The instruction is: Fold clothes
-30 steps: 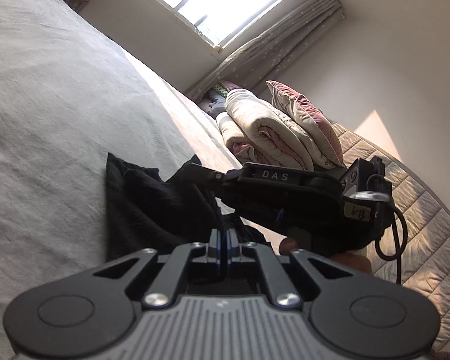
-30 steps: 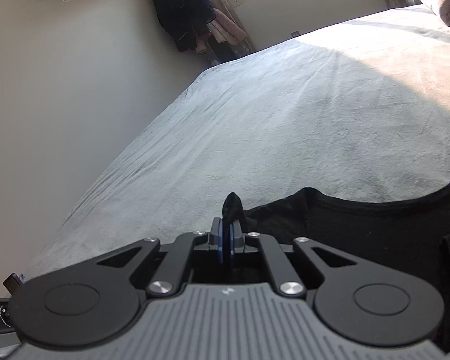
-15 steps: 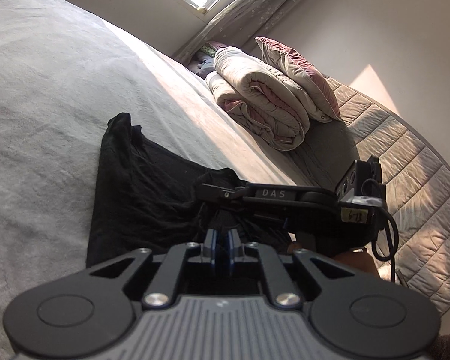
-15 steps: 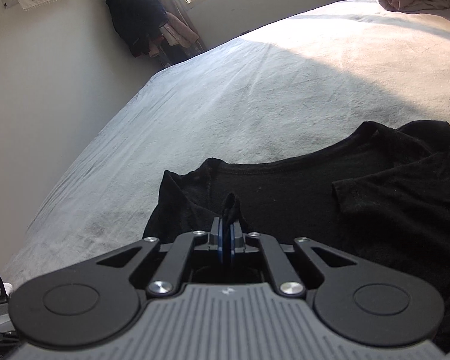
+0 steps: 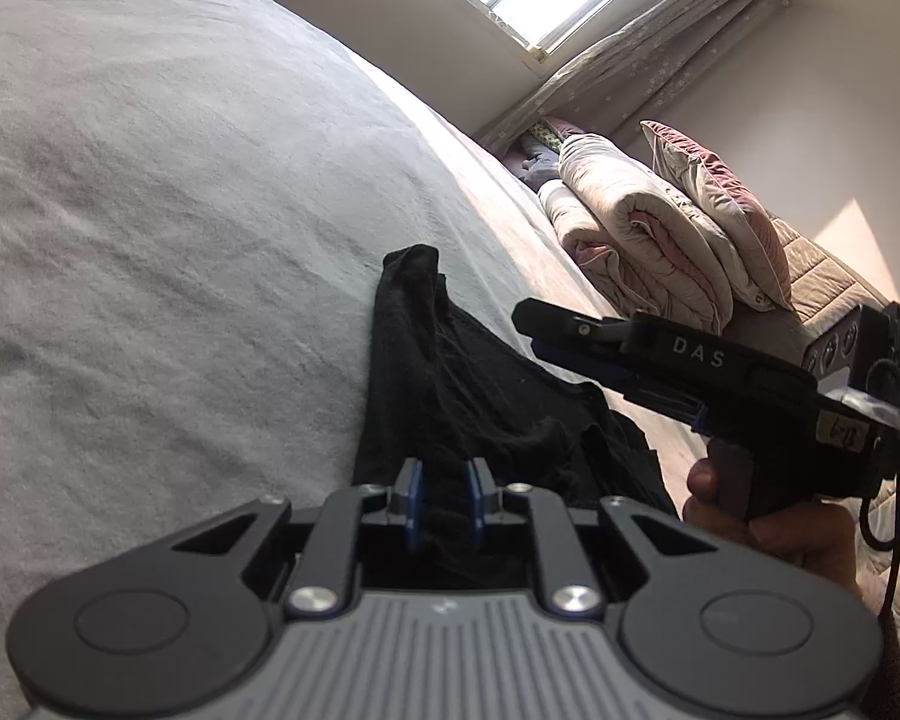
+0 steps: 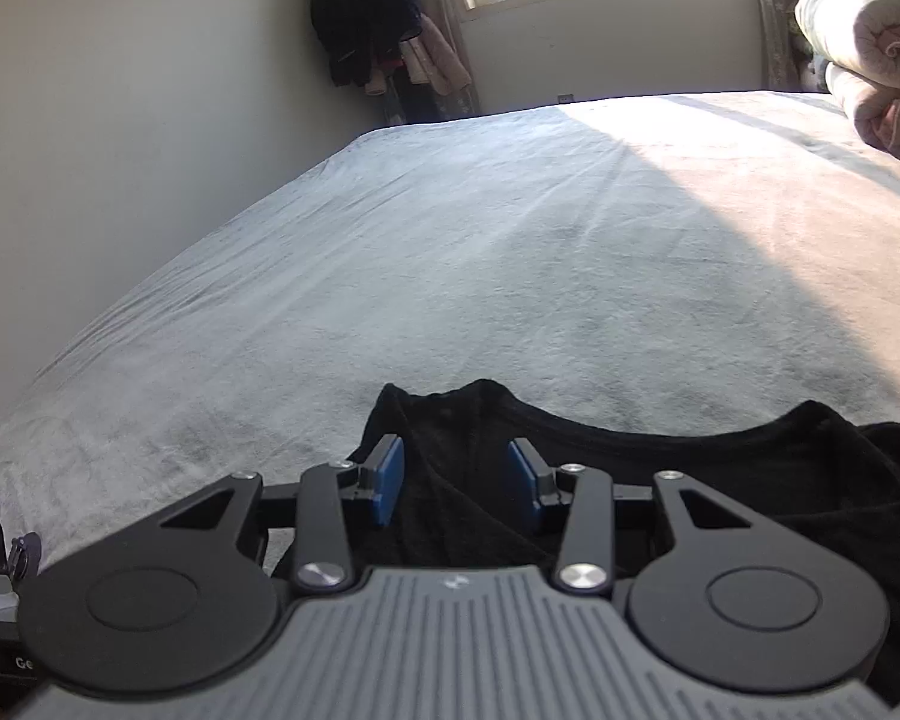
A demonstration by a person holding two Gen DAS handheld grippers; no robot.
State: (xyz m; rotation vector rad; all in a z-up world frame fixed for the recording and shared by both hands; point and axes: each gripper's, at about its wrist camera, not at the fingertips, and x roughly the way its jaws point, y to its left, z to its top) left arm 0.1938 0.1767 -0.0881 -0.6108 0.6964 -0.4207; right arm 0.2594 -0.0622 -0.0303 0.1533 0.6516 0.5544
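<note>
So there's a black t-shirt lying on the grey bed, near the front edge. It looks partly doubled over on itself, with a flap of cloth on top toward one side, and the neckline edge faces out across the bed.

Both tools are right down at it. The left gripper has its fingers a little apart, with dark cloth showing in the gap but not pinched. The right gripper has its fingers spread wider, straddling a ridge of fabric near the shirt's corner, also not squeezing anything. From the left camera you can see the right one held in a hand just above the shirt.

What could go sideways, in my opinion: this is thin, floppy jersey, so if either set of fingers closes now it might catch only the top layer, or both layers plus some bed sheet, and the fold would come out lopsided. Lifting away could also drag a snagged bit along and bunch up that corner. The rolled duvet sits well apart, so it's no trouble.
</note>
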